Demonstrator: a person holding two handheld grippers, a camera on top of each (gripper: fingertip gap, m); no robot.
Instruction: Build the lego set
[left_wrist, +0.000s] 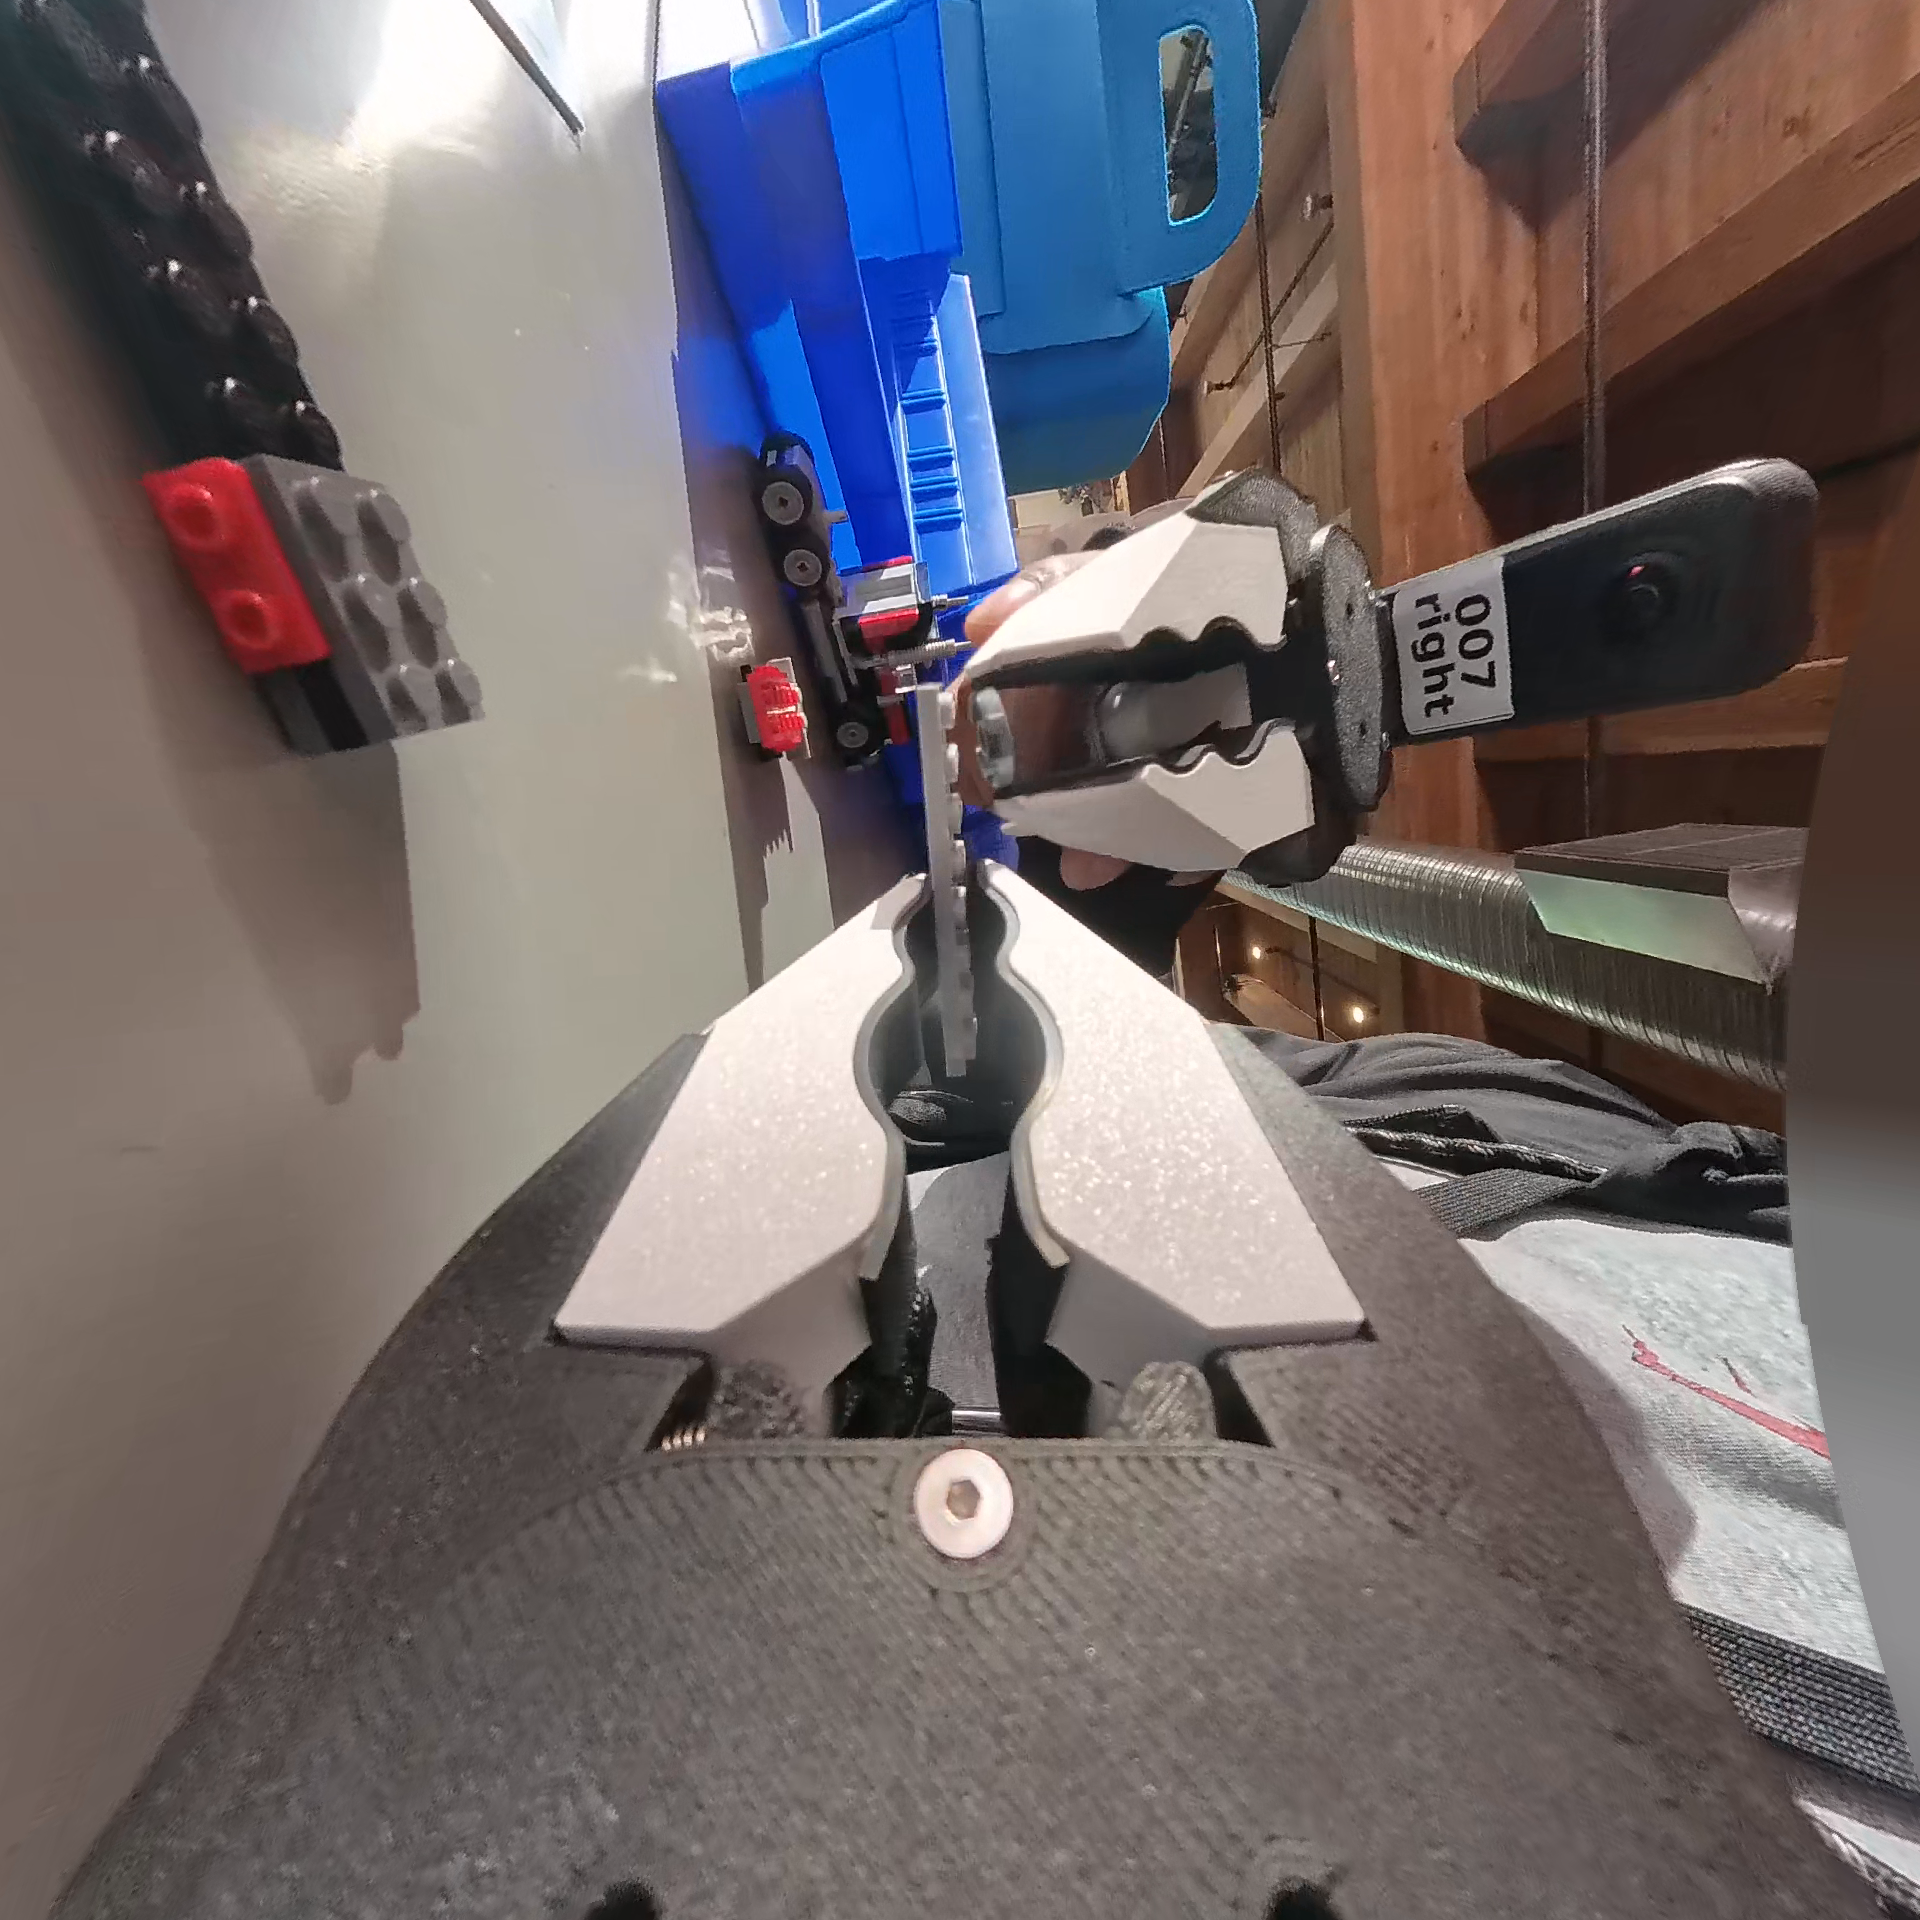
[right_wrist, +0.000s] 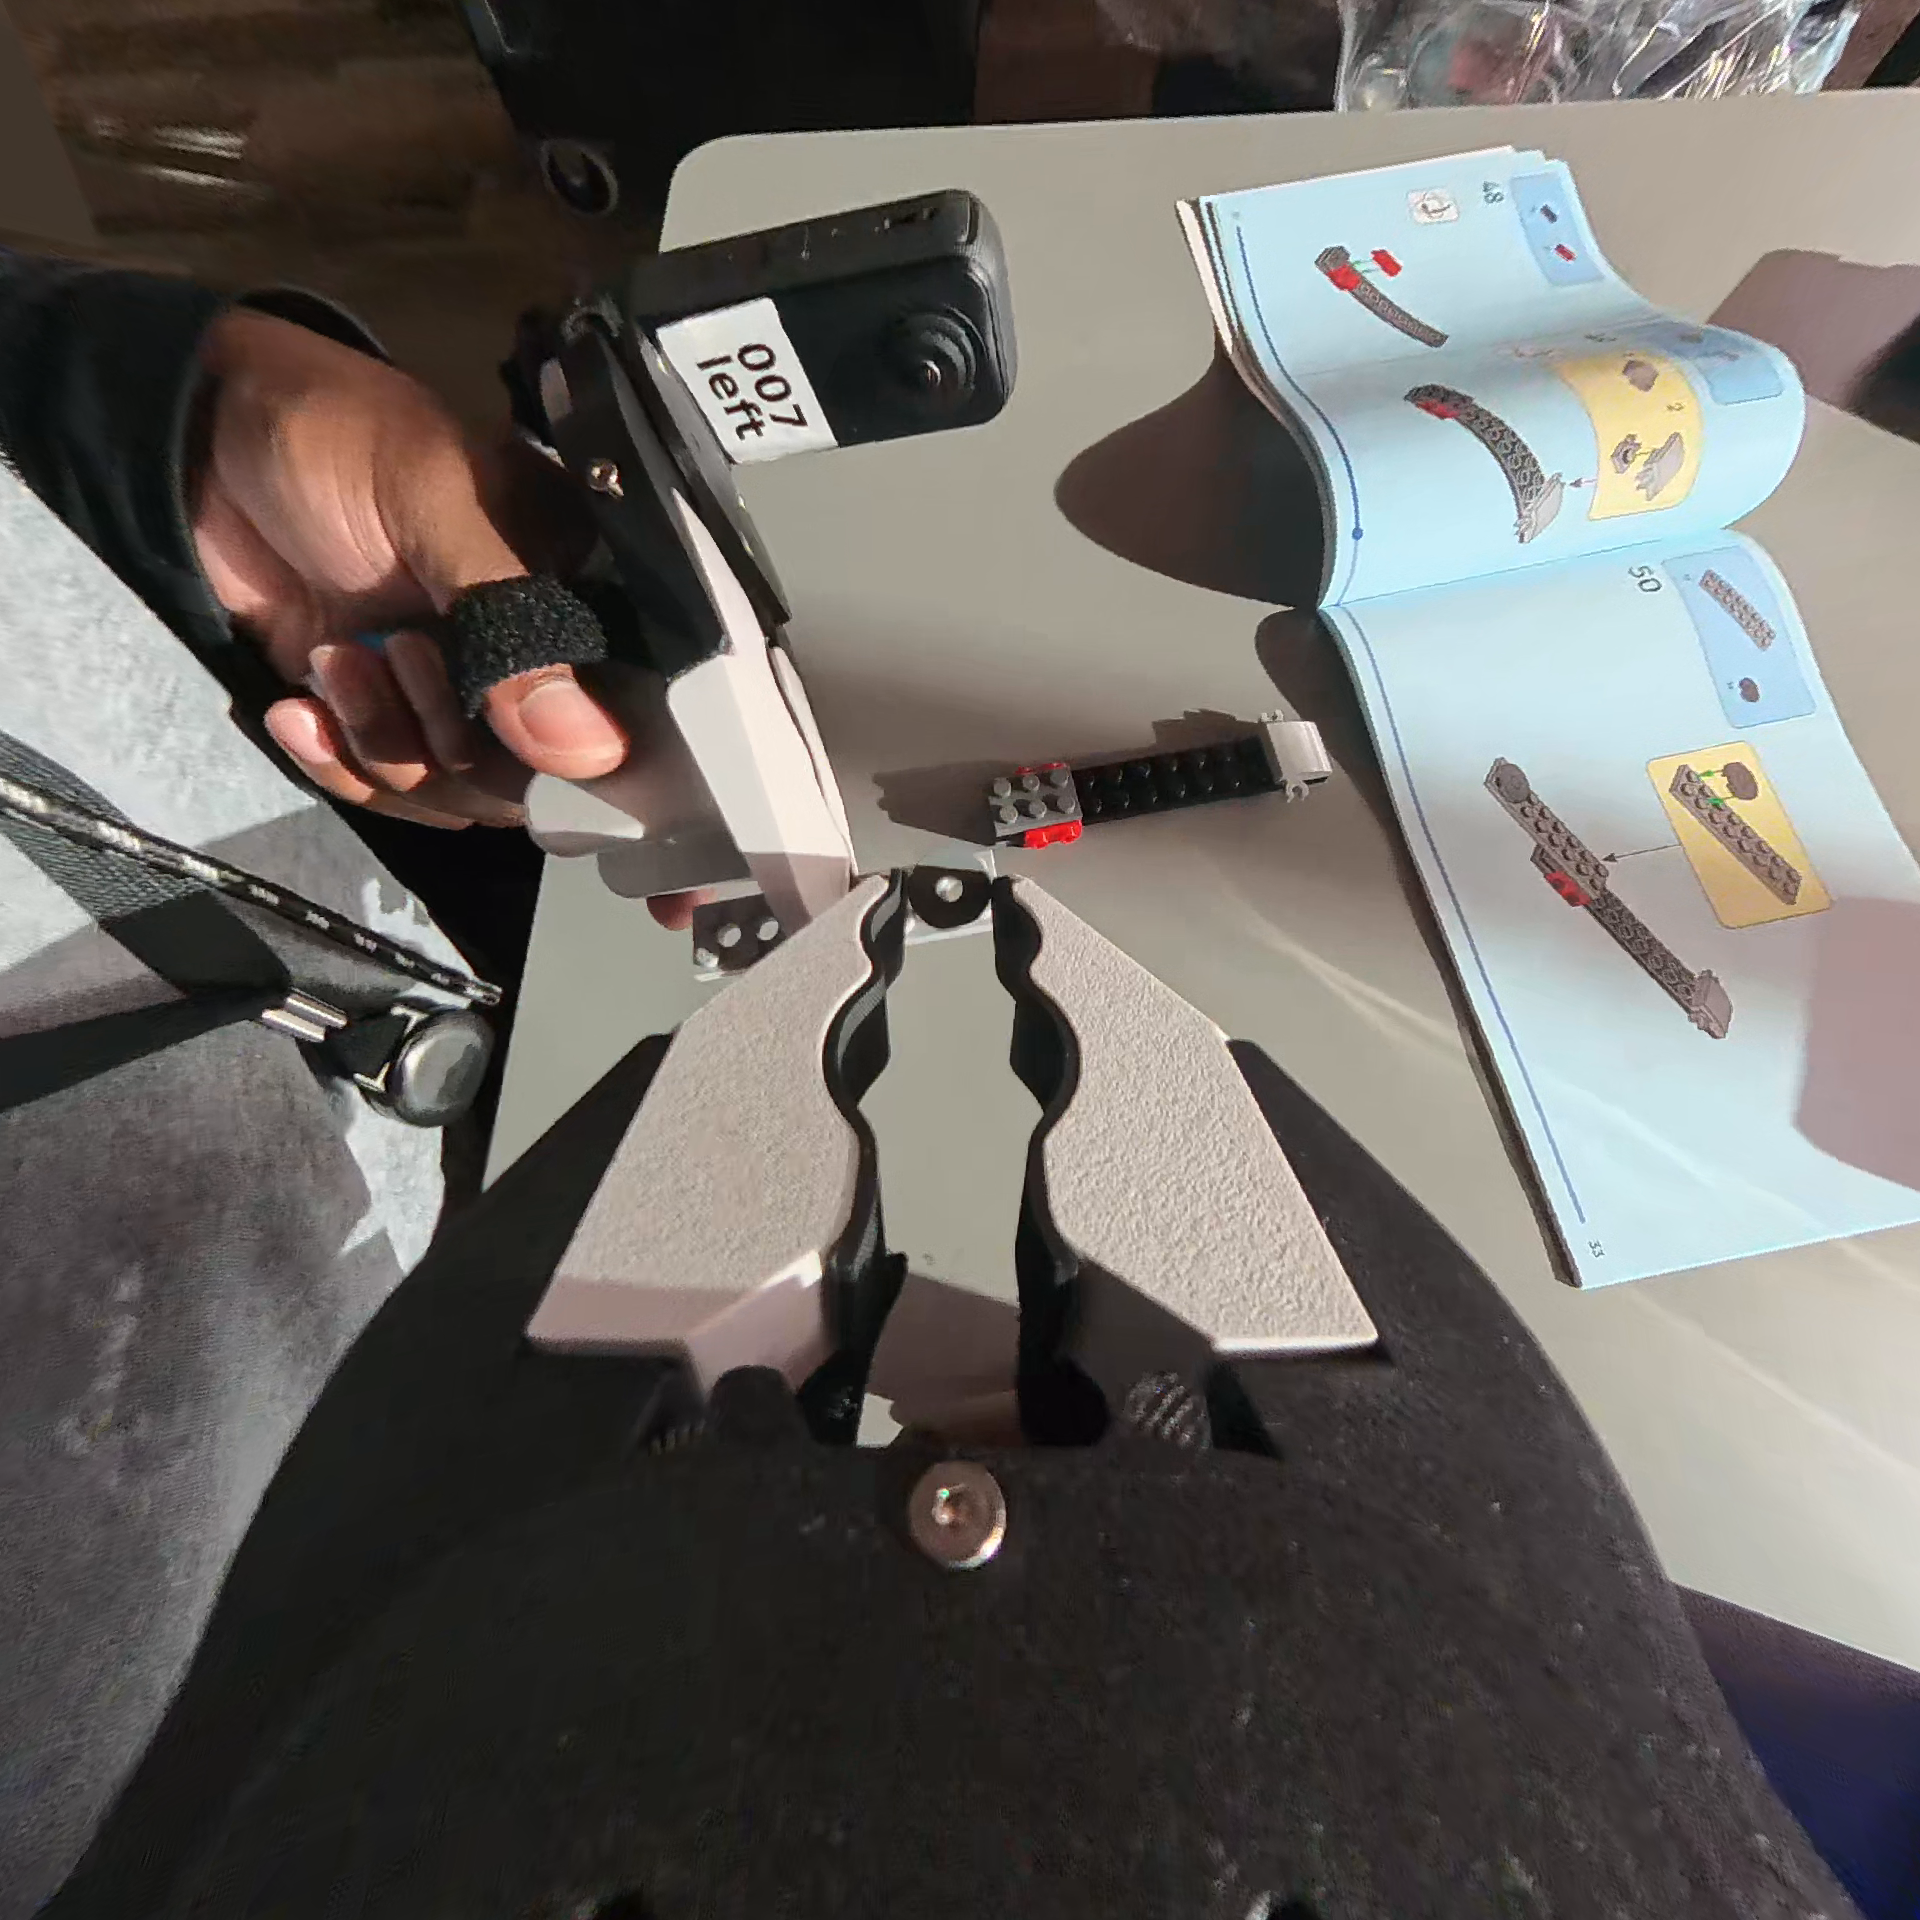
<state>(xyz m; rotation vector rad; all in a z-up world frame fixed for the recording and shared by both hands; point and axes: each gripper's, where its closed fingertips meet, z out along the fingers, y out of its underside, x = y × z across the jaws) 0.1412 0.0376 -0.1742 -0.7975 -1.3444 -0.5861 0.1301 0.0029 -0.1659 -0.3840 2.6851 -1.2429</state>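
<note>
I count two grippers, my left gripper (left_wrist: 951, 894) and my right gripper (right_wrist: 943, 883). One long grey plate (left_wrist: 943, 831), one small round piece (right_wrist: 945, 900), one black beam assembly (right_wrist: 1153, 784), one open instruction booklet (right_wrist: 1558, 675), one truck model (left_wrist: 831, 613).

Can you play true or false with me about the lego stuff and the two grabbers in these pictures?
1. The left gripper is pinching a long grey plate on its edge. True.
2. The right gripper holds a big yellow brick. False: it holds a small dark round piece at its tips.
3. The instruction booklet is closed. False: it lies open on the table.
4. A long black lego strip with red and grey bricks at one end lies on the table. True.
5. The round piece is far away from the grey plate. False: the right gripper brings it right up against the plate's studs.
</note>
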